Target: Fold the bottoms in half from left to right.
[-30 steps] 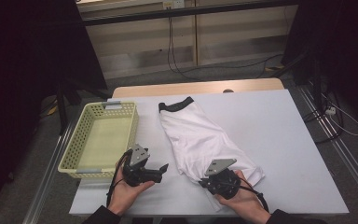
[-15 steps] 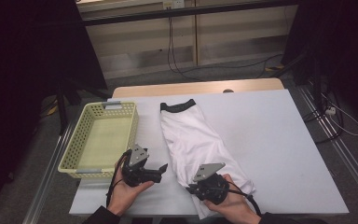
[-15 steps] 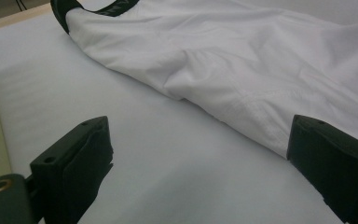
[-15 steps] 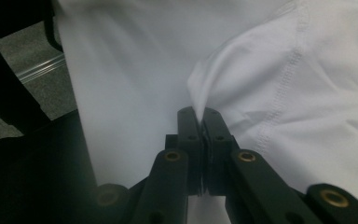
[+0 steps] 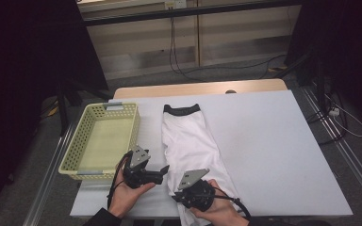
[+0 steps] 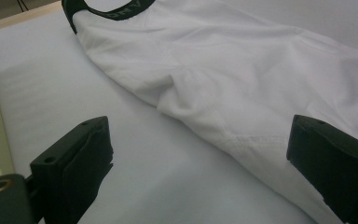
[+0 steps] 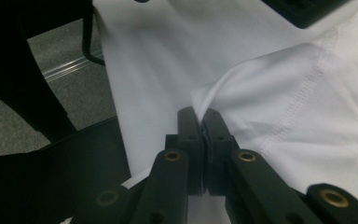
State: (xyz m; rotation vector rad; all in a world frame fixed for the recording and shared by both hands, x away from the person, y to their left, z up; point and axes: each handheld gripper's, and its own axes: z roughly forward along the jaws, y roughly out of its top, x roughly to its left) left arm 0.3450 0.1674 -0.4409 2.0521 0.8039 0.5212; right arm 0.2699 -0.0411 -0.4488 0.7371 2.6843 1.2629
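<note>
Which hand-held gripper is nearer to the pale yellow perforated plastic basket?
Left. The left hand-held gripper sits open just off the pale yellow perforated plastic basket, by its near corner. The right hand-held gripper is farther off, shut on the folded white garment.

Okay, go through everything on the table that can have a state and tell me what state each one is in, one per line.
White garment: folded into a long strip, flat on the table, dark waistband at the far end.
Yellow basket: empty, upright, left of the garment.
Left gripper: open, jaws wide apart, holding nothing.
Right gripper: shut on the garment's near edge.
</note>
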